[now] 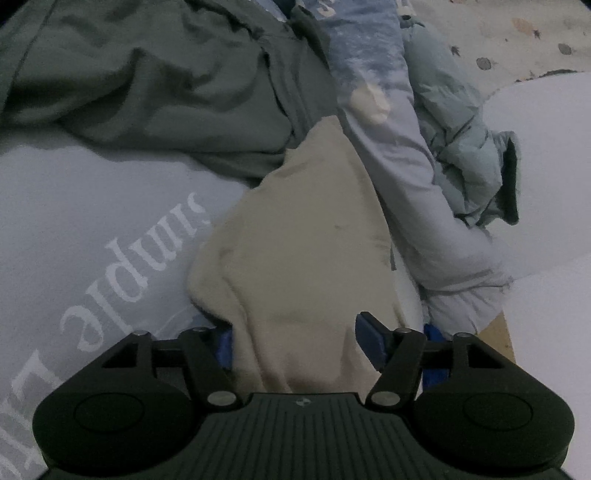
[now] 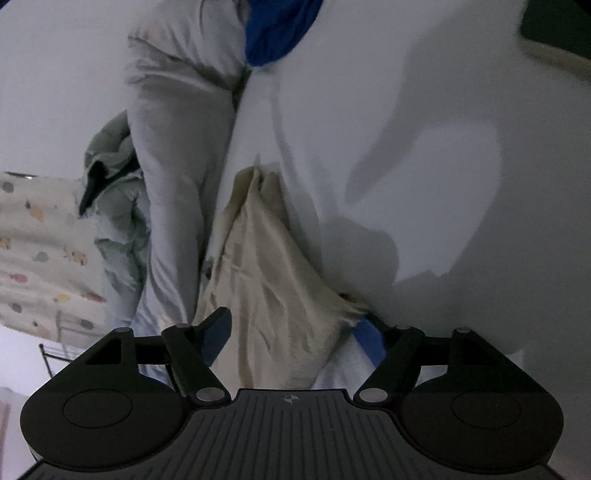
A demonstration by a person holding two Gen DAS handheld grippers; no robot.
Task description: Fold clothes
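Observation:
A cream garment (image 1: 295, 236) lies bunched on the pale bedsheet (image 1: 74, 206) and runs back between the fingers of my left gripper (image 1: 297, 343). Its jaws stand wide; the cloth covers part of the left pad, and the right pad's inner face shows bare. In the right wrist view the same cream garment (image 2: 266, 266) lies wrinkled between the wide-apart fingers of my right gripper (image 2: 293, 336), whose blue pads do not press on it. A light grey-blue garment (image 1: 406, 206) lies right beside the cream one.
A dark green garment (image 1: 147, 85) is heaped at the back left, with a pale green padded jacket (image 1: 458, 122) to the right. A white sheet (image 2: 424, 129) and a blue cloth (image 2: 273, 33) lie ahead of the right gripper, an animal-print cover (image 2: 40, 251) at its left.

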